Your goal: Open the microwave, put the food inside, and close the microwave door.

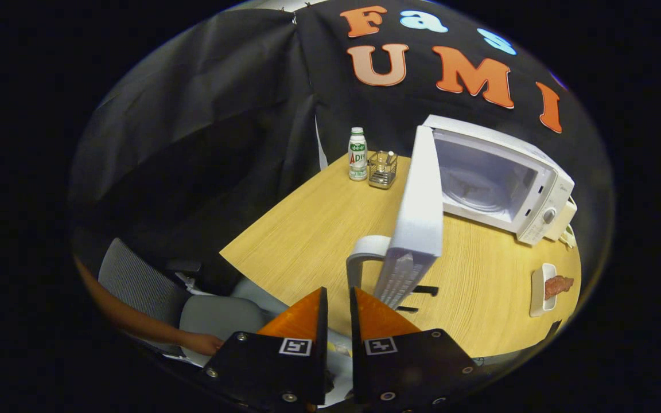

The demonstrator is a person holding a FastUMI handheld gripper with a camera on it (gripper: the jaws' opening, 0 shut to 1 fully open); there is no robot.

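The white microwave (514, 189) stands on the wooden table (307, 229) beyond the fingers, its cavity bare. Its door (419, 201) is swung wide toward me and seen almost edge-on. The door's white curved handle (359, 255) lies just ahead of my fingertips, and its lower end runs behind the right finger. My gripper (338, 291) is open by a narrow gap with nothing between the fingers. The food, a reddish-brown piece (558, 285), rests on a small white plate (537, 292) on the table to the right, in front of the microwave.
A white-and-green bottle (357, 154) and a small clear holder (383, 170) stand at the table's far edge, left of the door. A grey office chair (152, 292) sits left of the table, and a person's hand (201, 343) rests near its seat.
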